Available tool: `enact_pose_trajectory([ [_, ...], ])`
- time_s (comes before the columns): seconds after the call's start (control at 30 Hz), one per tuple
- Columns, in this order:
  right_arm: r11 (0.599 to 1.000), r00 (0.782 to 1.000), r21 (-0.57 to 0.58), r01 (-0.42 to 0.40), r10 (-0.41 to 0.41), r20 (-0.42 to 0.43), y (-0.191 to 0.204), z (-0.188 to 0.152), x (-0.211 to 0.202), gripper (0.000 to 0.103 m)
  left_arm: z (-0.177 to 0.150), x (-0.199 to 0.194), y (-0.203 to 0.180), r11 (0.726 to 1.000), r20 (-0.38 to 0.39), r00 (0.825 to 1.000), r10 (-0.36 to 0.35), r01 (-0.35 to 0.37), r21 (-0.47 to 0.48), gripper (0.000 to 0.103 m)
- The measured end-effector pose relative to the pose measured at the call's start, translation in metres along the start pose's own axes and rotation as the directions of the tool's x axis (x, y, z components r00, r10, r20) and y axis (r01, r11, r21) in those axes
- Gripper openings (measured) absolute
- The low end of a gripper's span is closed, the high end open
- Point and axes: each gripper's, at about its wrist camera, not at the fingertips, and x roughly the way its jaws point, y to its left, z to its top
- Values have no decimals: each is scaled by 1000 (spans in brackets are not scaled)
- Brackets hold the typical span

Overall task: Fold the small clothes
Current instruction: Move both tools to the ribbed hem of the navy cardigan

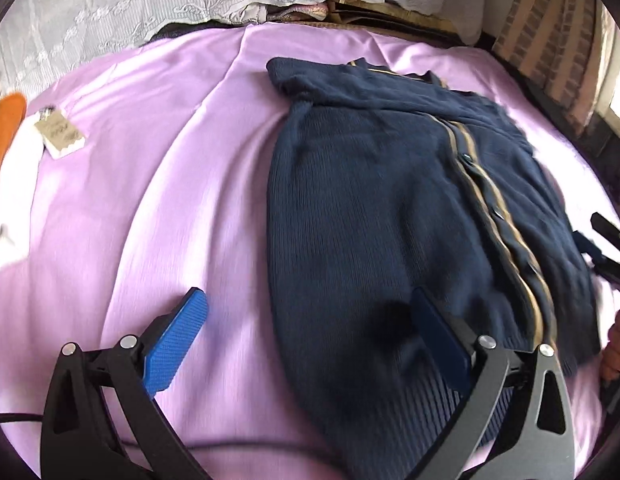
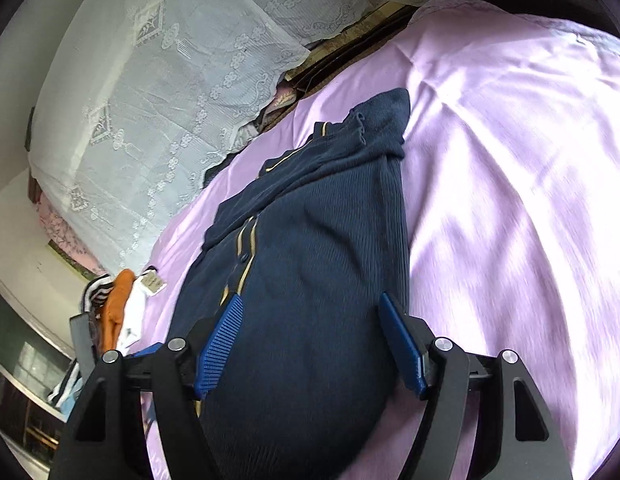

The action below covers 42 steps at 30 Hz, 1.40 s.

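Note:
A navy knitted cardigan (image 1: 370, 208) with tan stripes along its button band lies partly folded on a lilac sheet (image 1: 141, 200). One side is folded over and a sleeve lies across the top. My left gripper (image 1: 310, 304) is open, hovering over the cardigan's near left edge, holding nothing. In the right wrist view the cardigan (image 2: 318, 248) runs away from me, and my right gripper (image 2: 310, 308) is open above its near hem, jaws wide and empty. The right gripper's tip also shows at the right edge of the left wrist view (image 1: 608, 240).
A pile of other clothes, orange, white and striped (image 2: 117, 312), with a paper tag (image 1: 59, 134), lies at the sheet's side. White lace fabric (image 2: 169, 92) covers things beyond the sheet. A brick wall (image 1: 558, 40) stands at the right. A black cable (image 1: 229, 446) runs near me.

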Motion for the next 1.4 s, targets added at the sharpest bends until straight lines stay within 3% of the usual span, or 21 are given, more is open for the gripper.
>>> enact_pose_trajectory([
  [0.13,999,998,3,-52,52,-44,-2,-16,-18,71,-24,-19,7,992,4,992,-122,122,-16,98],
  [0.27,995,990,-97,3,-16,-137,9,-33,-30,71,-43,-34,4,975,6,975,-224,224,14,98],
  [0.43,982,984,-185,43,-73,-160,23,-51,-37,71,-44,-38,8,944,20,944,-328,328,-27,98],
  [0.57,982,986,-185,24,-53,-156,21,-52,-37,75,-40,-50,19,940,81,941,-329,334,-65,98],
  [0.6,984,987,-175,9,-37,-158,19,-52,-38,76,-36,-57,28,931,115,934,-338,350,-102,98],
  [0.7,986,987,-167,-8,-19,-159,18,-49,-36,77,-27,-69,49,909,113,924,-366,381,-171,98],
  [0.83,983,987,-185,-14,-16,-161,23,-50,-34,84,-23,-106,73,956,115,971,-209,228,-187,98],
  [0.93,982,987,-188,-17,-14,-163,24,-49,-32,86,-26,-113,77,961,75,980,-182,194,-199,98],
  [1.0,982,987,-187,-15,-16,-162,25,-49,-31,86,-30,-101,70,956,42,974,-222,226,-186,98],
  [1.13,981,987,-192,-4,-27,-161,26,-49,-30,85,-38,-47,28,929,-93,930,-356,341,-144,98],
  [1.17,981,987,-194,-1,-31,-160,26,-49,-29,85,-40,-38,22,928,-113,926,-361,346,-138,98],
  [1.27,981,987,-196,1,-33,-160,26,-49,-30,85,-46,-30,6,949,-106,944,-312,305,-78,98],
  [1.4,983,987,-185,1,-30,-155,24,-50,-31,81,-49,-36,0,925,-96,921,-379,373,-68,98],
])
